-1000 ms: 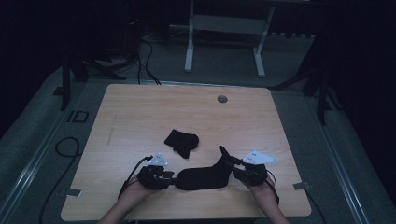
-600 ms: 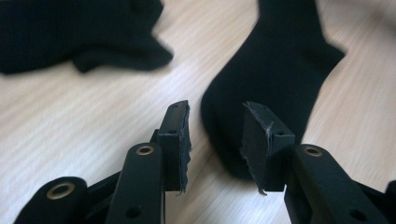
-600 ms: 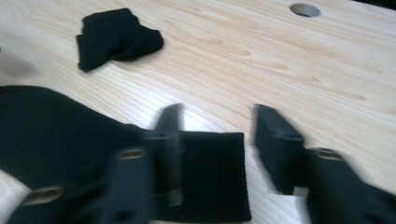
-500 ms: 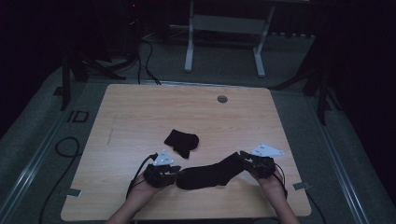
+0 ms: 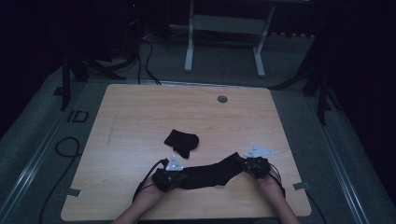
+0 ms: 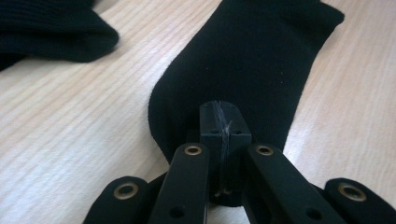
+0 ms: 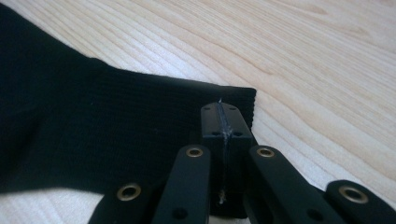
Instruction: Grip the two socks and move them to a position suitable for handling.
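A: Your left hand-held gripper (image 5: 169,176) is clamped on the toe of the long sock (image 5: 209,171), right hand-held gripper (image 5: 254,164) on its cuff.
B: Axis?
A: Left-right along the near tabletop (image 5: 140,107), cuff slightly farther. Folded sock (image 5: 182,141) beyond it.

Both tongs (image 5: 180,176) (image 5: 243,163) clamped, low.

A: left gripper (image 6: 219,126) view: sock (image 6: 252,70) toe end runs under the closed jaws, so the cloth in the pinch is hidden. Second sock (image 6: 51,28), up-left of the jaws, is cut off by the top and left edges.

B: right gripper (image 7: 220,123) view is similar: the sock's ribbed cuff is pinched, its body cut off at the left edge. In the high view, forearms are cropped at the bottom and the small disc (image 5: 222,99) far ahead of both grippers is too small to identify.
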`<state>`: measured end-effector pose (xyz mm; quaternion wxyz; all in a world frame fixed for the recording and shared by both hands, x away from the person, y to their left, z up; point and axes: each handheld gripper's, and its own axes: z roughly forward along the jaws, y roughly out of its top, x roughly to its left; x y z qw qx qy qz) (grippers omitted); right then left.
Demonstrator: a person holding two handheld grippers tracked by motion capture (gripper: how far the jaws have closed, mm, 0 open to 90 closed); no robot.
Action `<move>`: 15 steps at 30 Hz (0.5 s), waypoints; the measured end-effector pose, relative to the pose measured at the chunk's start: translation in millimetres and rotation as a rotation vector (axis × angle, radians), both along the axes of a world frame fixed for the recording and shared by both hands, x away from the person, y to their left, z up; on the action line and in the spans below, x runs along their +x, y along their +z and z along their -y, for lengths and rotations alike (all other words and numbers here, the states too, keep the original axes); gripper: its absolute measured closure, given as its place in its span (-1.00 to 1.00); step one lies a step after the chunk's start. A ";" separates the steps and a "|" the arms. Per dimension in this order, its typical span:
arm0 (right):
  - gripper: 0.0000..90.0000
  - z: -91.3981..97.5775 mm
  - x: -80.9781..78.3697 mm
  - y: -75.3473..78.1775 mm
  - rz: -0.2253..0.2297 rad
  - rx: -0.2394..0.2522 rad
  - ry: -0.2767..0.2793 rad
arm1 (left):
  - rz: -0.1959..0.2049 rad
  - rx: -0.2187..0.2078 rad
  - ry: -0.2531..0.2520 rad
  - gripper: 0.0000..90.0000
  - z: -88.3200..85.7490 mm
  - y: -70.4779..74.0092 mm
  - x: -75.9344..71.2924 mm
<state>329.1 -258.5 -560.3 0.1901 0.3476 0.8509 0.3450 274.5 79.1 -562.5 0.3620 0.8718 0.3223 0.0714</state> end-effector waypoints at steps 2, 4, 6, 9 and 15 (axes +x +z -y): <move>0.99 -0.5 -1.7 0.3 -0.002 -0.010 0.002 | 0.004 0.002 -0.001 1.00 -2.8 -0.2 0.3; 0.98 -1.7 -4.8 0.1 -0.006 -0.005 0.010 | 0.003 0.002 0.008 1.00 -6.0 -0.1 1.2; 0.97 -3.5 -10.4 0.1 -0.008 -0.006 0.016 | 0.004 0.003 0.012 1.00 -9.6 -0.2 2.4; 0.91 -7.0 -23.6 0.2 -0.019 -0.004 0.026 | 0.008 0.013 0.009 1.00 -14.0 0.3 4.5; 0.85 -10.6 -42.6 -1.0 -0.039 0.036 0.003 | 0.008 0.024 0.011 1.00 -22.3 1.0 7.3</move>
